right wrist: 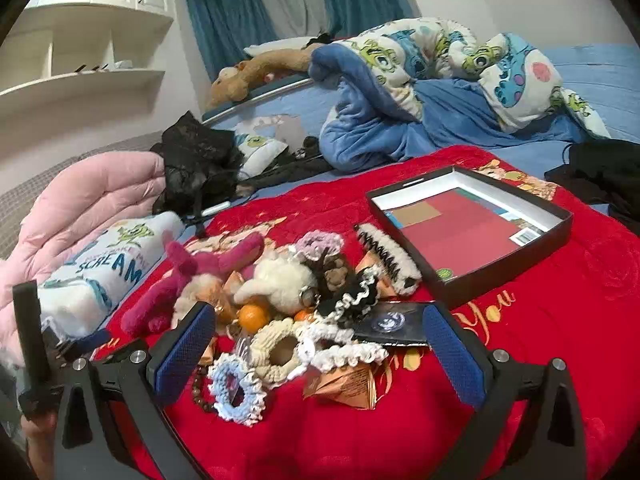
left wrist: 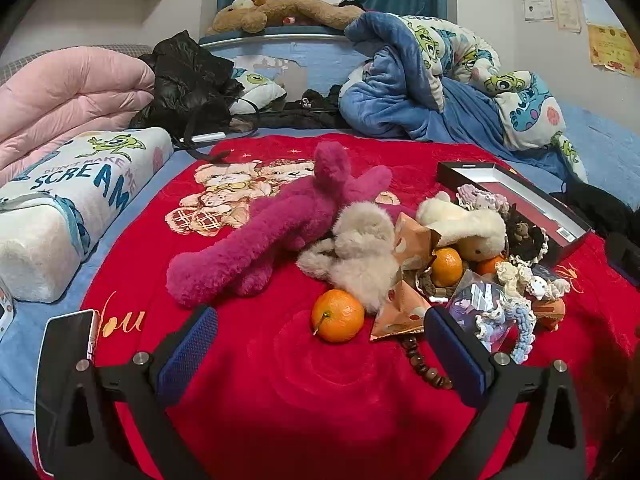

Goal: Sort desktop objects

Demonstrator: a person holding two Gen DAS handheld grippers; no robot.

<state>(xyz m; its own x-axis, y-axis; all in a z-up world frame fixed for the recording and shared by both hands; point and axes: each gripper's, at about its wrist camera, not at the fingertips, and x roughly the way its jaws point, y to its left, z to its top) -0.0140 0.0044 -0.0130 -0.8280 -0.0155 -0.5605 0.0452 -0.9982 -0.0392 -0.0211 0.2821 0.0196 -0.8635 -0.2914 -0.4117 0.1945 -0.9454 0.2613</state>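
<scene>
Both grippers, left gripper (left wrist: 320, 354) and right gripper (right wrist: 320, 354), spread, empty; black box (right wrist: 558, 226) bare, pile (right wrist: 304, 308) unsorted.

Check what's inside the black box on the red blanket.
The black box holds no sorted items: only a red liner, a tan patch and a barcode label on its floor. The near wall hides the front strip of floor.

A red blanket (left wrist: 280, 380) (spread over the bed) carries plush toys (left wrist: 280, 216), tangerines (left wrist: 337, 315), scrunchies (right wrist: 236, 394) and an open box (right wrist: 472, 232)

2 wrist fisheyes, angled down, close over red blanket (left wrist: 280, 400); both share toy pile (right wrist: 280, 300).
</scene>
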